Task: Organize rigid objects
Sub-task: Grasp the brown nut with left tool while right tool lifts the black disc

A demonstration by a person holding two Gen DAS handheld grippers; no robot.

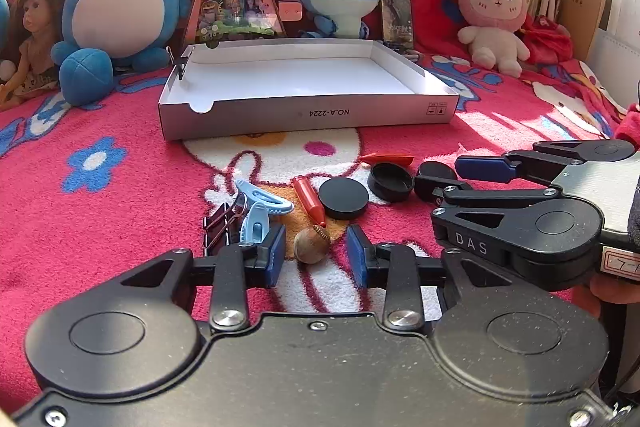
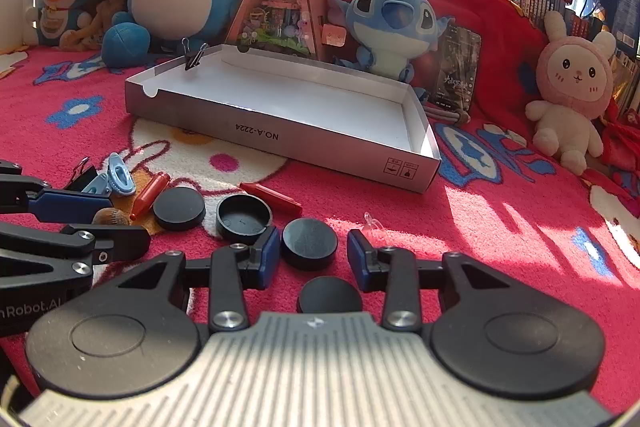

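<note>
Looking across the red blanket (image 1: 120, 227), I see the white box (image 1: 304, 115) lying open toward its far edge. Nearer me, my left gripper (image 1: 316, 253) stands apart around a brown nut (image 1: 312, 245) — pads clear of it. My right gripper (image 2: 314, 253) is apart too, a black cap (image 2: 310, 243) loose between its fingers.

Cut off at the left edge of the left wrist view, left of the white box (image 1: 308, 107): most of a blue plush, only a sliver showing. Hidden behind the right gripper (image 2: 313, 255), nearer than the box: the lower part of a black round cap (image 2: 329, 294). Too small to read: print on the dark card (image 2: 456, 71) right of the box.
</note>
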